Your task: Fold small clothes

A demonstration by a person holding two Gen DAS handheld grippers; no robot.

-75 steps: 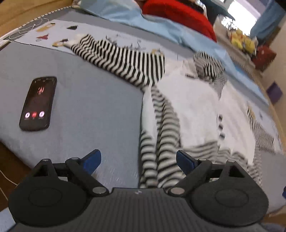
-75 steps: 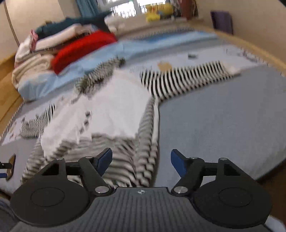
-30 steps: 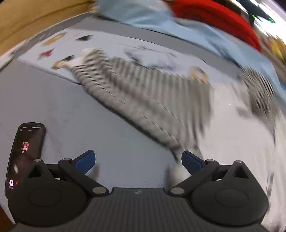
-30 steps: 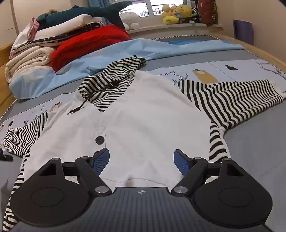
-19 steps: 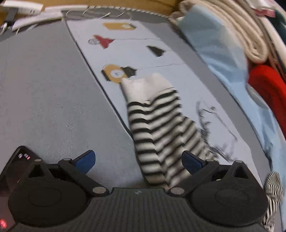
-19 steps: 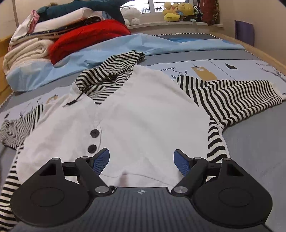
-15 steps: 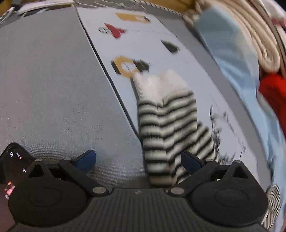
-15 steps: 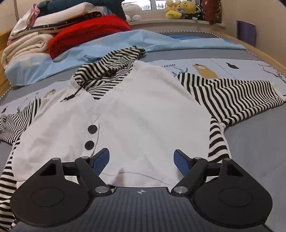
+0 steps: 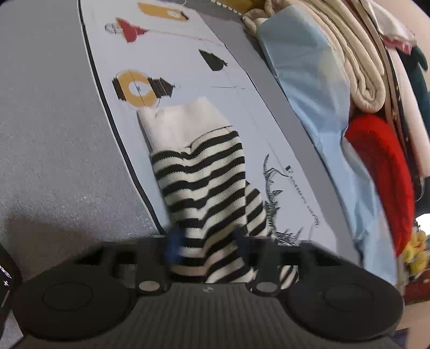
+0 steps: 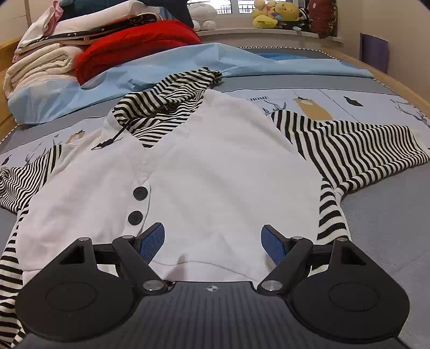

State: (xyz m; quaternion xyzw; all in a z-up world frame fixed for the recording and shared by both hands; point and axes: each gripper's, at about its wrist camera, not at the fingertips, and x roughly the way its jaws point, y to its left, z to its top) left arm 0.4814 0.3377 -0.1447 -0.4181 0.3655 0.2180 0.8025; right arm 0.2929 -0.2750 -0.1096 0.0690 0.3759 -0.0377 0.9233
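A small white hooded top with black-and-white striped sleeves lies front-up and spread out on the bed. In the left wrist view its striped sleeve with a white cuff runs away from me. My left gripper is closing on this sleeve a little below the cuff. Its blurred fingers press the cloth from both sides and bunch it up. My right gripper is open and hovers over the white hem, near two black buttons. The other striped sleeve lies flat to the right, and the striped hood lies beyond the body.
A phone lies at the left edge on the grey cover. Folded cream blankets, a red one and a light-blue sheet are piled at the bed's head. Plush toys sit on the sill. The wooden bed rim runs along the right.
My left gripper swung from the top's body out to the sleeve end, rolled, and its jaws went from wide open to pinching the striped sleeve. The right gripper stayed over the hem.
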